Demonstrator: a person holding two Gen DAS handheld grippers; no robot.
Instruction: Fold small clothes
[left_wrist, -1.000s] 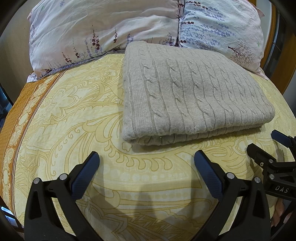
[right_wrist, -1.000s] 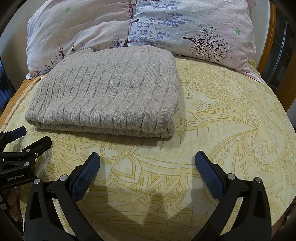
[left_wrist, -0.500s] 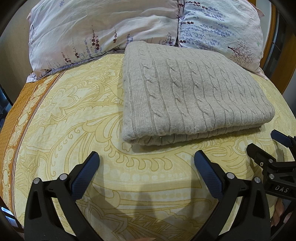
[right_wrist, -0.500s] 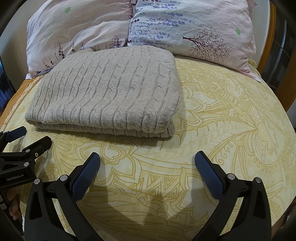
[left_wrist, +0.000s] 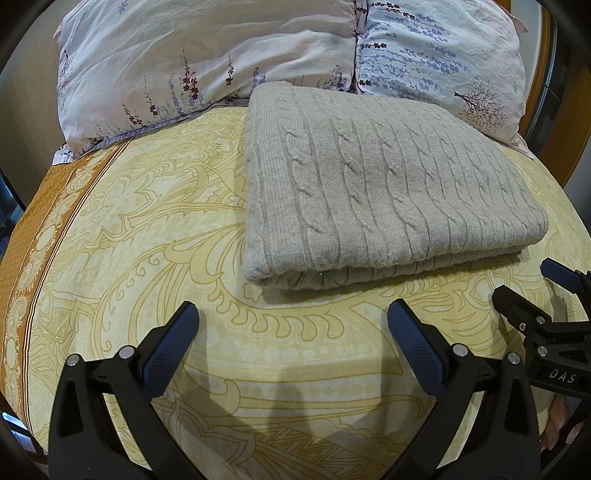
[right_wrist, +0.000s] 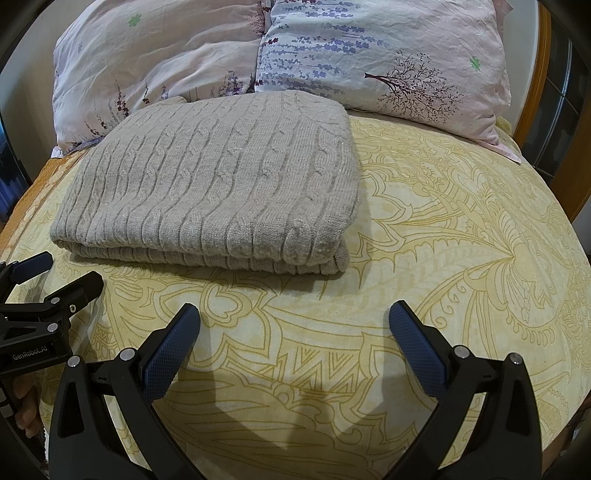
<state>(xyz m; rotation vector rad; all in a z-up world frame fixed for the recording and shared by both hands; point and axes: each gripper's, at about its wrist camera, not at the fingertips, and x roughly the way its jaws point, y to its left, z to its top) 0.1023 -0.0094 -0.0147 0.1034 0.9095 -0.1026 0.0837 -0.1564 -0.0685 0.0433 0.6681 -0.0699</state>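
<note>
A grey cable-knit sweater (left_wrist: 384, 188) lies folded into a flat rectangle on the yellow patterned bedspread (left_wrist: 147, 240); it also shows in the right wrist view (right_wrist: 214, 188). My left gripper (left_wrist: 291, 325) is open and empty, held above the bedspread just in front of the sweater's near left corner. My right gripper (right_wrist: 293, 325) is open and empty, in front of the sweater's near right corner. Each gripper shows at the edge of the other's view, the right one (left_wrist: 532, 288) and the left one (right_wrist: 59, 277).
Two floral pillows (left_wrist: 207, 55) (right_wrist: 388, 55) lie against the headboard behind the sweater. A wooden bed frame (right_wrist: 543, 92) runs along the right side. An orange border strip (left_wrist: 40, 229) marks the bedspread's left edge.
</note>
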